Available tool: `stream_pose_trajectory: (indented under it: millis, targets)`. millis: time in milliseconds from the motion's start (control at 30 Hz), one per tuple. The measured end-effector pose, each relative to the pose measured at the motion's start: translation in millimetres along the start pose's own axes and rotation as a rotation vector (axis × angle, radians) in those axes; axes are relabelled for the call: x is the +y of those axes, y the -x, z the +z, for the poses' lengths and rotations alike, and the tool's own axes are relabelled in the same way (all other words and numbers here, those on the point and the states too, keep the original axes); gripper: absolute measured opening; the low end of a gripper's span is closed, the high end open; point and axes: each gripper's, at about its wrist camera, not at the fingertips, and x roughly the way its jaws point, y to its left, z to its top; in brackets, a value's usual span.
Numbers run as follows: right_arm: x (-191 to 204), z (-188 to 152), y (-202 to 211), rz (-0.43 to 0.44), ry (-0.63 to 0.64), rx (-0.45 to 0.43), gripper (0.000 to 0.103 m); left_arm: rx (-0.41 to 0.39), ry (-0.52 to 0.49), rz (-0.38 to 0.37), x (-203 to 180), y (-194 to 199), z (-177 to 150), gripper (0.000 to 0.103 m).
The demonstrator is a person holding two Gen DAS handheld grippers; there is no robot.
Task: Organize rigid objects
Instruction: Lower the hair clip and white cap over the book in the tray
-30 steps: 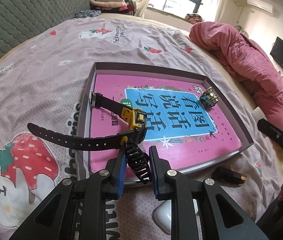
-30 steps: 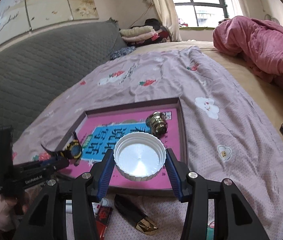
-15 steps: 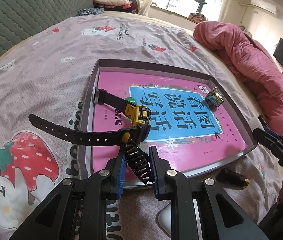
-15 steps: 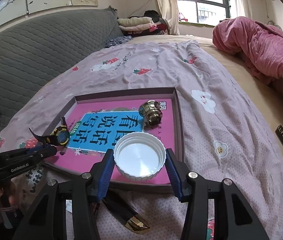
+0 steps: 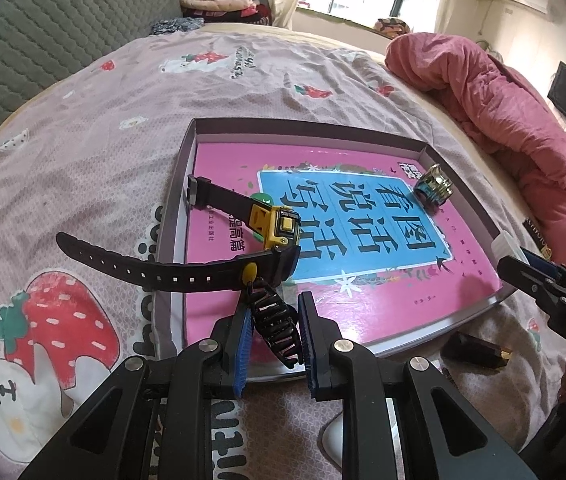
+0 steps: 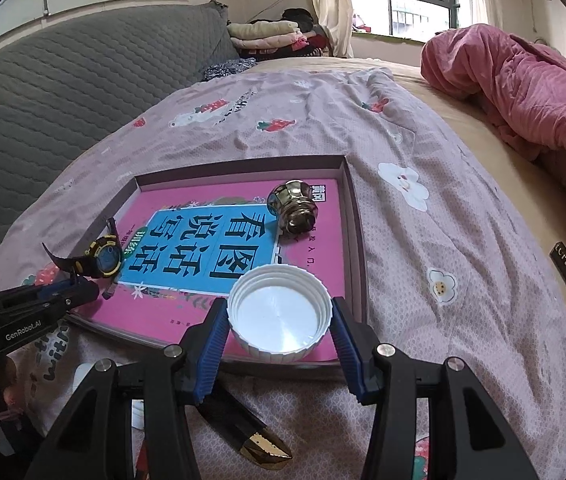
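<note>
A shallow grey tray with a pink and blue book cover inside lies on the bed. My left gripper is shut on the ribbed black part of a black and yellow watch, held over the tray's near left corner; one strap hangs out over the tray wall. My right gripper is shut on a white ribbed lid, open side up, over the tray's near right corner. A shiny metal knob lies in the tray; it also shows in the left wrist view. The watch shows in the right wrist view.
A black and gold object lies on the strawberry-print sheet in front of the tray, also in the left wrist view. A white object sits under the left gripper. A pink quilt lies at right, a grey headboard at left.
Both grippers have moved a little closer over the tray's near edge, keeping their hold on the watch and the lid. The knob has not moved.
</note>
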Motion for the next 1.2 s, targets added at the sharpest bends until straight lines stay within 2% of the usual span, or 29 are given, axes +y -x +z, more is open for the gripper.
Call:
stream_pose_trajectory:
  millis: [533, 867, 1200]
  targets:
    - [3, 1, -11, -0.017, 0.019, 0.019, 0.051, 0.003, -0.021, 0.004, -3, -1, -1, 0.022]
    - [12, -2, -23, -0.079, 0.086, 0.056, 0.051, 0.006, -0.016, 0.001, -1, -3, -1, 0.022]
    - [5, -2, -28, -0.064, 0.047, 0.079, 0.051, 0.012, -0.009, -0.006, 0, -4, 0, 0.022]
